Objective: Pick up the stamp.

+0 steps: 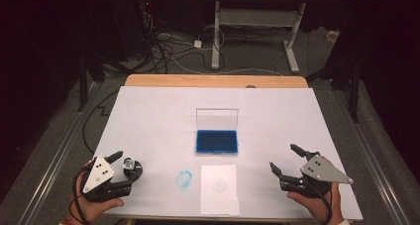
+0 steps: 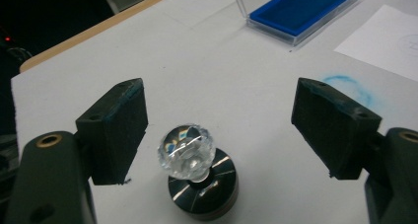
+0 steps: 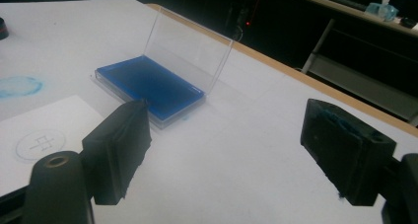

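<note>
Left claw (image 1: 125,166) sits at the near left of the white desk (image 1: 148,116) in the high view, its jaws spread with the stamp (image 1: 131,166) standing between them, a clear faceted knob on a round black base. The right claw (image 1: 286,159) hovers at the near right, also spread and holding nothing. Between the two lie the open blue ink pad (image 1: 216,141) with its clear lid upright, a white paper (image 1: 219,189) bearing a faint round mark, and a blue smudge (image 1: 183,179) on the bare desk just left of the paper. That smudge hints at the likely risk: an inked base set down off the sheet would stain the desk again.

Seen from the left gripper view, the left claw (image 2: 217,130) stands wide, its pads clear of the stamp (image 2: 194,172), which stands upright nearer the left-hand jaw. A closure from this offset would probably push the knob sideways before both pads meet it, and the smooth, rounded knob could slip or tip the stamp over. The ink pad (image 2: 305,9) lies well apart, further up the desk.

From the right gripper view, the right claw (image 3: 224,145) is spread over bare desk, with the ink pad (image 3: 148,88) and paper (image 3: 44,130) ahead. A careless reach could knock the upright lid or shift the loose sheet.
</note>
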`<state>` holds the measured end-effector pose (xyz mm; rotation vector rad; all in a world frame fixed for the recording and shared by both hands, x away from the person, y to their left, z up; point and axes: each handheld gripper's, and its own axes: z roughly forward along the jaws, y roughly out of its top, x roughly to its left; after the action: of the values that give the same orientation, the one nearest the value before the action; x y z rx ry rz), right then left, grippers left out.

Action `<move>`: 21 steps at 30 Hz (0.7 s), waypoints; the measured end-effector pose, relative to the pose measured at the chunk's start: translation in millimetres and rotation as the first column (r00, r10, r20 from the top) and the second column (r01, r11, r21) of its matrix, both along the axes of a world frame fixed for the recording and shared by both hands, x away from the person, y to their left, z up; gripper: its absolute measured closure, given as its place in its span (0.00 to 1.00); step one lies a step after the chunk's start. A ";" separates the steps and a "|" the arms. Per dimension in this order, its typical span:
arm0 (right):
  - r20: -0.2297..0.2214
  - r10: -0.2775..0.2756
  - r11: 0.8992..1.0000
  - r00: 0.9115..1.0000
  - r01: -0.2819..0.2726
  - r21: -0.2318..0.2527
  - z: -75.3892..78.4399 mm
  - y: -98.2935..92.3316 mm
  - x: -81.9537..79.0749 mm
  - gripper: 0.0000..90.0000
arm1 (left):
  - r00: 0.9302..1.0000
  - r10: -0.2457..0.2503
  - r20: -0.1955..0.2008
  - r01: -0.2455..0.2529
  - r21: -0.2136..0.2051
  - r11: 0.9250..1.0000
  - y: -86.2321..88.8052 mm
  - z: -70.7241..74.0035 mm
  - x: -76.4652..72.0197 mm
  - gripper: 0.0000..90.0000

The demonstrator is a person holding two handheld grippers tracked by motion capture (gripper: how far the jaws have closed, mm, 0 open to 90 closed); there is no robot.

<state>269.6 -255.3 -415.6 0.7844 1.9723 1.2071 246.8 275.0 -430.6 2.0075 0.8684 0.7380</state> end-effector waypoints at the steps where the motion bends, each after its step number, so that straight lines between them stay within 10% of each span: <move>1: -0.003 0.005 1.000 1.000 -0.005 0.001 0.0 0.8 1.3 0.22 | 1.000 0.006 0.001 -0.006 -0.003 1.000 1.6 1.3 0.0 0.23; 21: -0.039 0.052 0.997 0.998 -0.054 -0.059 -7.0 16.6 15.3 0.24 | 0.987 0.037 -0.155 -0.034 0.025 0.999 19.2 11.4 1.7 0.23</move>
<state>284.9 -238.7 -422.6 0.7337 2.0618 1.1657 248.6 294.2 -419.2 2.0950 0.9921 0.6192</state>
